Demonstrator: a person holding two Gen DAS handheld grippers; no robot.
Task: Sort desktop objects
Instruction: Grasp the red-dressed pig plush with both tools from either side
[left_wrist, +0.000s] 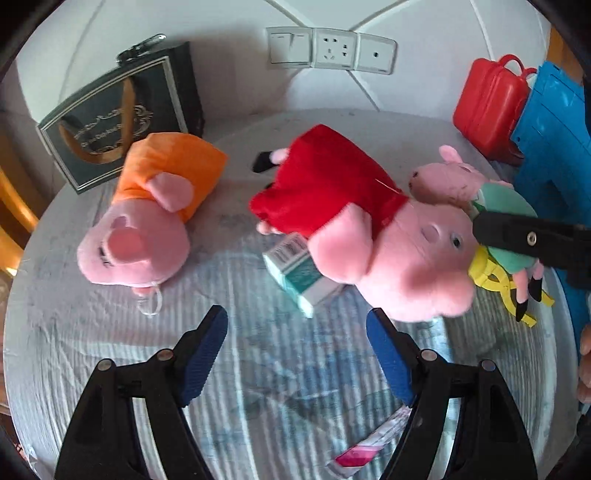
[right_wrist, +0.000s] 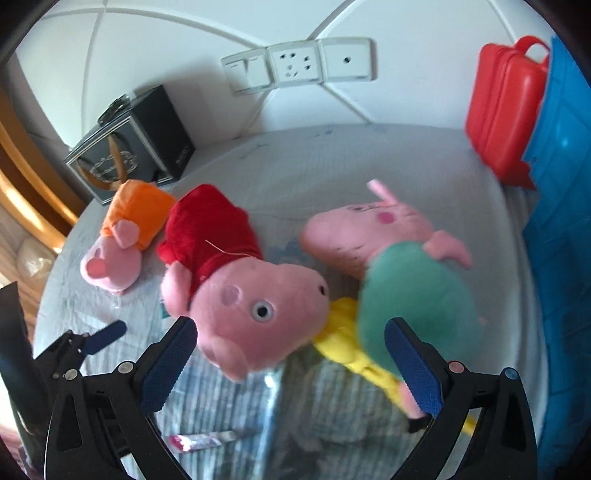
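red-dressed pig plush (right_wrist: 240, 295) crowds green-dressed pig plush (right_wrist: 417, 299) before both grippers' empty, parted jaws.

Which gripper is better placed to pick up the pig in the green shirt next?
Probably the right gripper: the green-shirt pig lies just ahead of its open jaws. The left gripper faces bare cloth.

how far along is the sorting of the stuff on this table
Nothing looks sorted yet. The orange-dressed pig plush, red-dressed pig plush, green-dressed pig plush, green-and-white box, yellow item and pink wrapper all lie scattered on the cloth-covered table. Nothing is in hand: the left claw and right claw are both open and empty, above the toys. All the picking and placing is left.
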